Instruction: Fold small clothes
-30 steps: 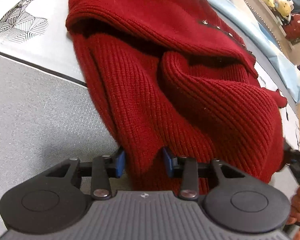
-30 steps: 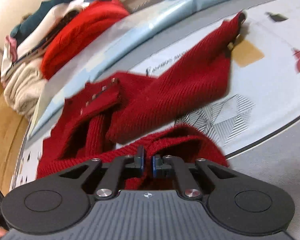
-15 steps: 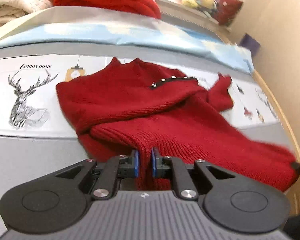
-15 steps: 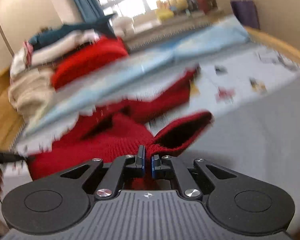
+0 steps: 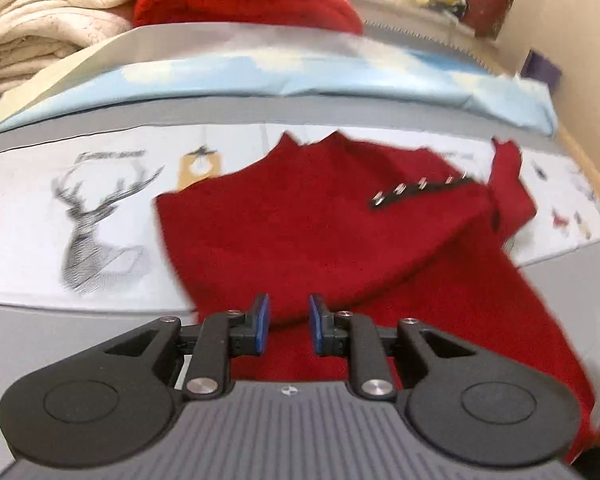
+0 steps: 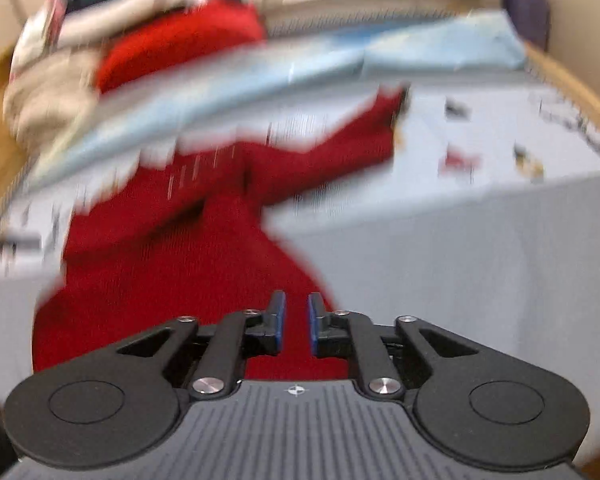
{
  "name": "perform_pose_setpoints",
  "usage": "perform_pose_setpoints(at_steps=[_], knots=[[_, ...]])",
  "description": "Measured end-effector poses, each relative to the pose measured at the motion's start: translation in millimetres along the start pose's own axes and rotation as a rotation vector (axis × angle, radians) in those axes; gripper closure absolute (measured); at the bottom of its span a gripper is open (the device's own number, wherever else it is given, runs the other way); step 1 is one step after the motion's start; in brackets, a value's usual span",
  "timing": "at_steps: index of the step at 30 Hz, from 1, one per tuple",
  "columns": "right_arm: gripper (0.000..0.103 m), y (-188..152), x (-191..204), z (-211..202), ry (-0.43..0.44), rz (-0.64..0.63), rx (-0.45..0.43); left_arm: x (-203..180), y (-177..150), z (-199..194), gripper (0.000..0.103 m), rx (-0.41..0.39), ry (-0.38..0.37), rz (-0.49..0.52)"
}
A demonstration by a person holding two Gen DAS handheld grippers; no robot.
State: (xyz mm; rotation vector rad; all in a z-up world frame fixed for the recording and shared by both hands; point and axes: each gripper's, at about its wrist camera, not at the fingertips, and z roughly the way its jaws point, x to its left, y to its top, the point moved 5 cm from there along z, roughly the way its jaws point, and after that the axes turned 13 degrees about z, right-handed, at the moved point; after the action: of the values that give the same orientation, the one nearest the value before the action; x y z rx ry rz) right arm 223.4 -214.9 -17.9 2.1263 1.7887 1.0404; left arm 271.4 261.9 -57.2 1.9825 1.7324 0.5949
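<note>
On the grey bed, the red sweater lies spread over the printed white band, its studded strip toward 2 o'clock and a sleeve running out to 1 o'clock in the right view. The left gripper is over the near hem at 6 o'clock, jaws parting, nothing pinched. The right gripper is likewise opening above the knit, pads free of it.
</note>
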Motion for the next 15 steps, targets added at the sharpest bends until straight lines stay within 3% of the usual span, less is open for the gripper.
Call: perform_pose_setpoints(at_steps=[4, 6, 9, 13, 15], knots=[[0.077, 57.2, 9.2, 57.1, 0.052, 0.068, -0.113, -35.2, 28.4, 35.6, 0.077, -0.023, -0.035, 0.006], [0.074, 66.6, 9.9, 89.7, 0.069, 0.074, -0.128, -53.3, 35.4, 58.0, 0.064, -0.004, -0.047, 0.021], [0.065, 77.1, 13.7, 150.6, 0.055, 0.093, -0.084, -75.3, 37.8, 85.4, 0.051, 0.034, -0.018, 0.061], [0.059, 82.8, 30.4, 211.2, 0.017, 0.102, -0.052, -95.3, 40.2, 122.2, 0.047, 0.072, -0.007, 0.12], [0.043, 81.7, 34.0, 231.9, 0.009, 0.105, -0.026, -102.0, 40.3, 138.9, 0.04, 0.09, -0.016, 0.136]])
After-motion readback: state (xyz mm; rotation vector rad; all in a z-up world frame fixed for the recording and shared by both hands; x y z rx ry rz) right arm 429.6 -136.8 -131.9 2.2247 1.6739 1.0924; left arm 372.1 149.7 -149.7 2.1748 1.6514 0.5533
